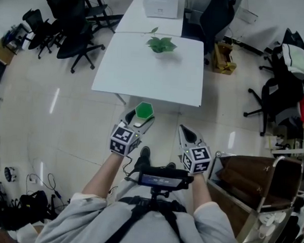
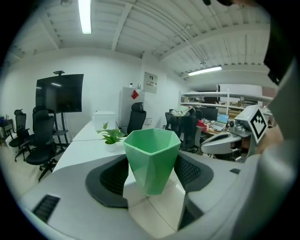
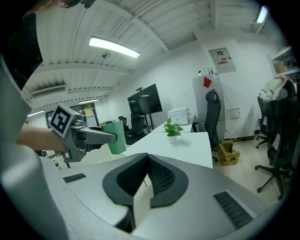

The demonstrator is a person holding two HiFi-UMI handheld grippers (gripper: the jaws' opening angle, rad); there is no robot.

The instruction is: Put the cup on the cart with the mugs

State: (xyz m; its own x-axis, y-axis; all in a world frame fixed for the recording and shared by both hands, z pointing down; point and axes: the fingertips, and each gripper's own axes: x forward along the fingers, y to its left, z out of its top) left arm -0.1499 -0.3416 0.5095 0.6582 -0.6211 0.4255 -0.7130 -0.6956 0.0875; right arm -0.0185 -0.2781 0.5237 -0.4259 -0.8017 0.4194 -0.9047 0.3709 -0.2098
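A green faceted cup [image 1: 144, 110] stands upright between the jaws of my left gripper [image 1: 141, 119], held out over the floor in front of the white table [image 1: 144, 72]. In the left gripper view the cup [image 2: 152, 157] fills the gap between the dark pads [image 2: 112, 176], which press on its sides. My right gripper [image 1: 185, 131] hovers beside it to the right, with its jaws together and nothing in them; its pads [image 3: 161, 176] meet in the right gripper view. That view also shows the cup [image 3: 116, 137] in the left gripper off to the left.
A metal-framed cart [image 1: 250, 187] with a brown top stands at my lower right. On the table are a small potted plant [image 1: 160, 44] and a white box [image 1: 160, 4]. Black office chairs [image 1: 70, 33] stand at the far left, more chairs [image 1: 280, 94] at the right.
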